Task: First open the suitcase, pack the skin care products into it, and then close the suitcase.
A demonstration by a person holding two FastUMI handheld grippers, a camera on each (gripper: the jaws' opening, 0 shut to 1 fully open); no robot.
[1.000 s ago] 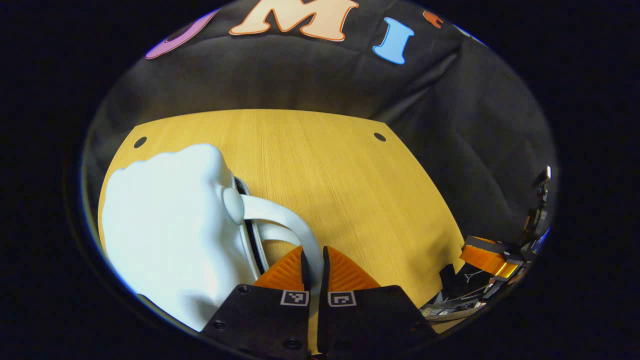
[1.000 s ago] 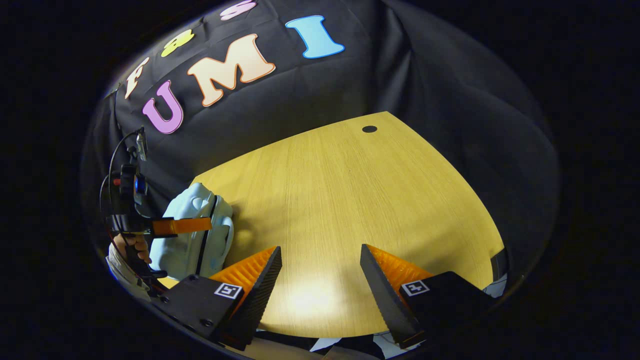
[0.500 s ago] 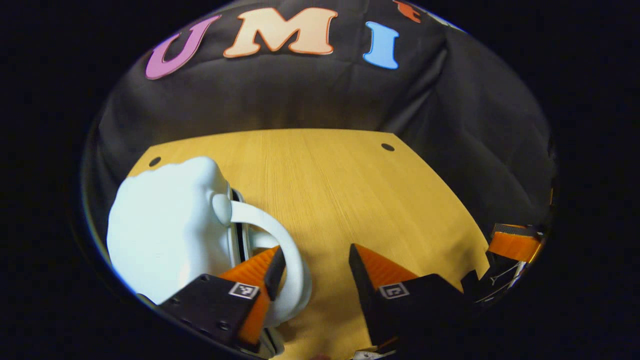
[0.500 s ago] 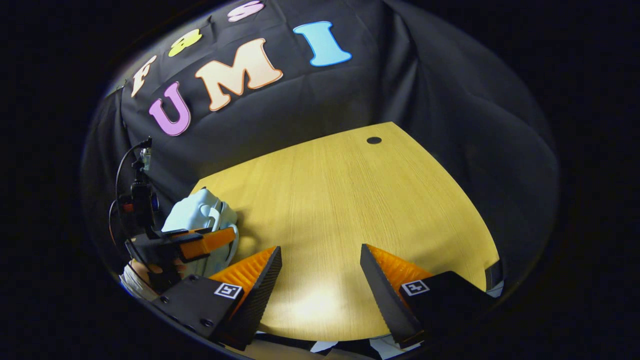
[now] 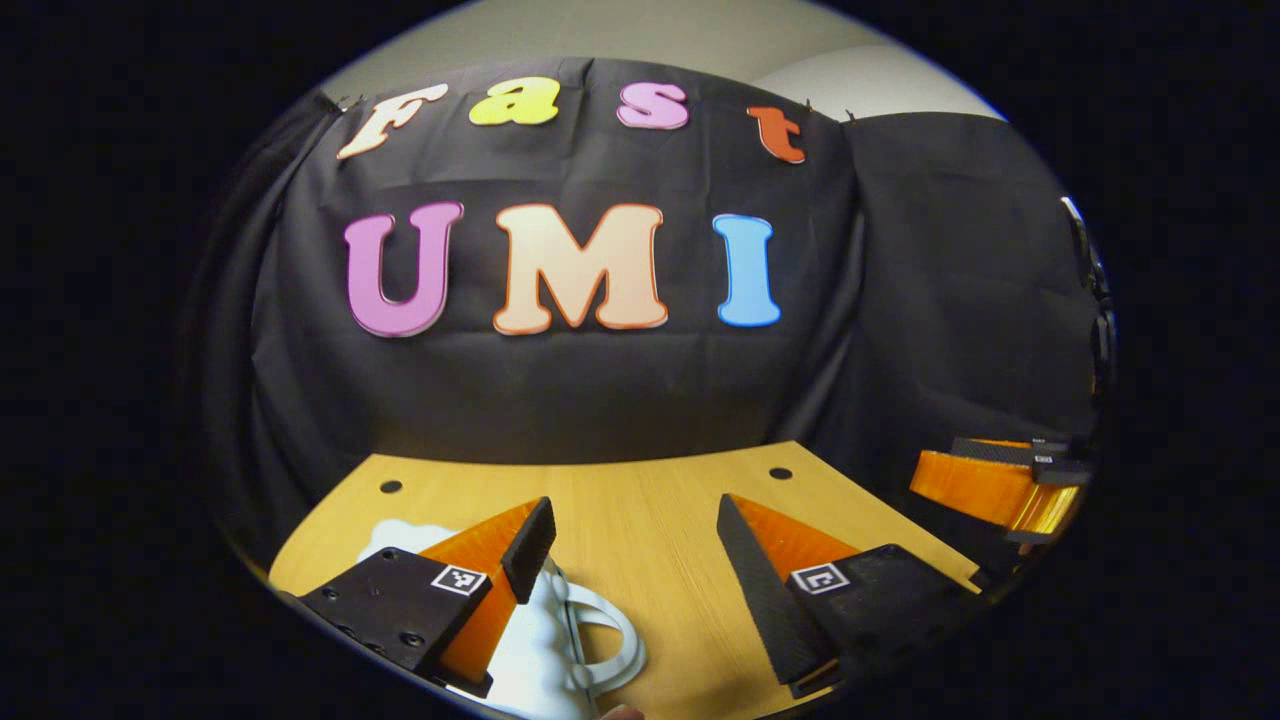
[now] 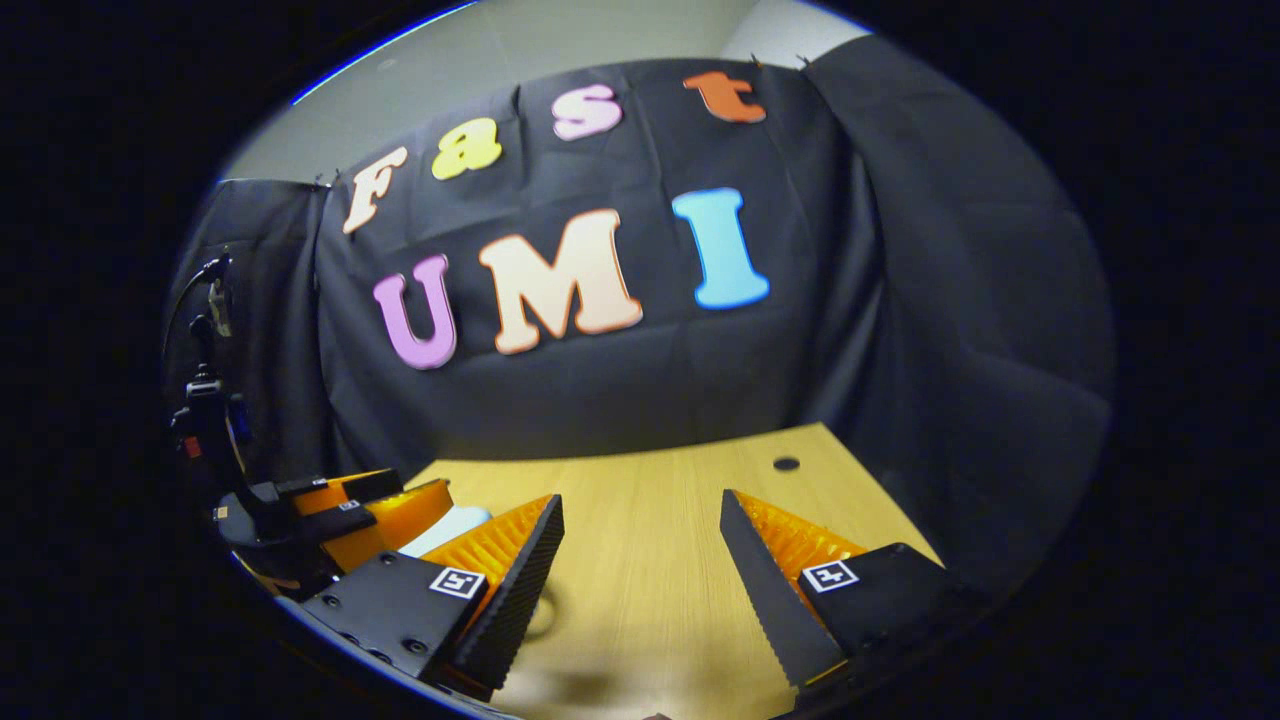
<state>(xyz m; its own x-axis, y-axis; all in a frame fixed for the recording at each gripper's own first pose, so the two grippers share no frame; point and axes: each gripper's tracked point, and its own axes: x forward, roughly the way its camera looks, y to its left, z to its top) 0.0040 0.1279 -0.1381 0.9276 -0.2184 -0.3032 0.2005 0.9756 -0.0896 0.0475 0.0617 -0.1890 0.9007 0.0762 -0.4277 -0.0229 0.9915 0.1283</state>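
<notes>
A small white suitcase [image 5: 535, 655] with a looped handle [image 5: 622, 650] lies on the wooden table [image 5: 650, 585], low in the left gripper view. Its lid looks shut. My left gripper [image 5: 635, 510] is open above it; the left finger hangs over the case and the handle is free. Nothing sits between its fingers. My right gripper [image 6: 640, 500] is open over bare table, also with nothing in it. In the right gripper view a sliver of the suitcase [image 6: 452, 524] peeks from behind the left gripper [image 6: 405, 497] at the far left.
The right gripper's orange finger [image 5: 975, 490] shows at the right edge of the left gripper view. Black cloth [image 5: 600, 400] walls the back and sides of the table. A small round hole [image 6: 786, 464] marks the table's far corner.
My left gripper was shut on the suitcase handle; it has opened, let go, and drawn back and tilted upward. The right gripper has tilted up too and stays open.
</notes>
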